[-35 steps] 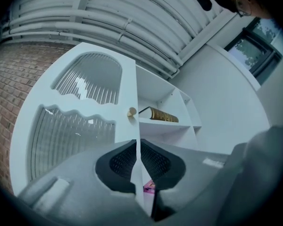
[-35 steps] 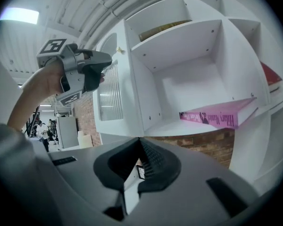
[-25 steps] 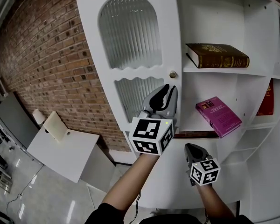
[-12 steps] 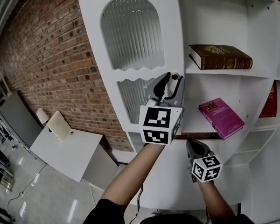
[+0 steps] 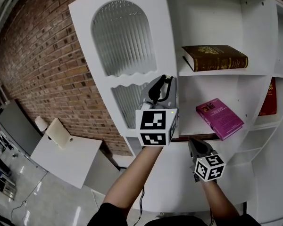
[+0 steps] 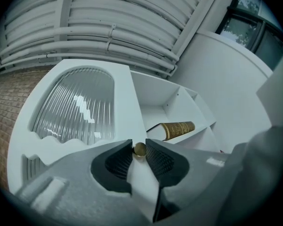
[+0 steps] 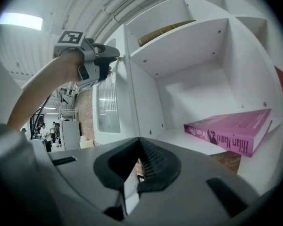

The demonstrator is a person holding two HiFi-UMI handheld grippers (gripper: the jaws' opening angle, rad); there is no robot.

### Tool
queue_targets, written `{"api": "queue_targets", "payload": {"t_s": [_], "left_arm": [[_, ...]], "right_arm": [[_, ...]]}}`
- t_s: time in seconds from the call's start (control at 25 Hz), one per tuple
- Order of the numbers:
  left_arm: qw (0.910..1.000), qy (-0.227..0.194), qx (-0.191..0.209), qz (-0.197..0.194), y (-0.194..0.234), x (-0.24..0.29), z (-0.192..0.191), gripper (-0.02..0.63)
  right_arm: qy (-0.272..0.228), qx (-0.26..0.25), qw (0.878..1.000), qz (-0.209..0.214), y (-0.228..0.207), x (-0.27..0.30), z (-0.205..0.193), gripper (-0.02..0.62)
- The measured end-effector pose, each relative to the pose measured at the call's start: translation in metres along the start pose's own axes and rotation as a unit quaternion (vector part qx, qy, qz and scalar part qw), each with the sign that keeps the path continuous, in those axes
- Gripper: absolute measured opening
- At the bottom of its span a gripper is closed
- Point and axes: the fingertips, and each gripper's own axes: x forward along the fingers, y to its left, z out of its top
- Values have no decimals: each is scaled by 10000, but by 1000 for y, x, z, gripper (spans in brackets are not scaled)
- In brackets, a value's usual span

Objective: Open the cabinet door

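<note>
Cabinet [image 5: 217,13]: white, painted, matt, with open compartments divided by flat shelves and upright partitions.

Contents:
- Upper compartment: one thick brown book [image 5: 216,56] with gilt lettering, lying flat with its spine outward.
- Compartment below: one pink book [image 5: 220,118] with a glossy cover, lying on the shelf and set askew.
- Right-hand compartment: a red book [image 5: 269,98], standing and partly hidden by the partition.

Cabinet door [image 5: 164,41]: at the left of the open compartments, swung out from the cabinet front. The right gripper view shows it standing clear of the shelf edges. It has a white frame and two panes of ribbed, translucent glass. The upper pane [image 5: 122,36] has an arched top and a scalloped lower edge. The lower pane [image 5: 127,102] has a scalloped top and is partly hidden behind the left gripper.

Behind the door is a wall of rough red brick [image 5: 47,55].

Left gripper [image 5: 168,80]: grey body, dark ribbed pads, raised to the door's free edge. Its jaws have just been closing and are now partly closed, one pad pressing each side of the knob [image 6: 139,149]. The knob is small, round and brass-coloured.

Right gripper [image 5: 193,142]: held lower, in front of the shelves. Its jaws are closed together with nothing between them.
</note>
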Motion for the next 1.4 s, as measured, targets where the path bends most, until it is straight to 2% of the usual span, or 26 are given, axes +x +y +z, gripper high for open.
{"api": "queue_targets", "payload": {"t_s": [0.2,0.32,0.36,0.44,0.48,0.6,0.92,1.4], "left_arm": [[9999,-13,-103,-33,-1,-4,2,91],[9998,-40,-202,-48,-3,-10,5,89],[9996,-59,-251,-59,-3,-13,6,89],[9993,-99,-364,-80,-4,-18,8,89],[9991,-116,-399,-87,-4,-20,9,89],[9989,-123,-446,-97,-5,-27,12,87],[9985,-109,-535,-57,-6,-38,17,86],[9985,-33,-532,145,-6,-45,20,83]], "right_arm": [[-136,59,9999,-36,-6,-1,5,2],[-66,11,9998,183,-1,3,1,5],[-12,-40,9995,299,4,4,-2,18],[139,-156,9985,509,14,9,-8,99],[223,-201,9977,608,18,11,-12,117],[436,-301,9952,823,30,20,-25,120],[730,-512,9929,785,32,43,-47,118],[715,-648,9865,1322,46,46,-48,110]]}}
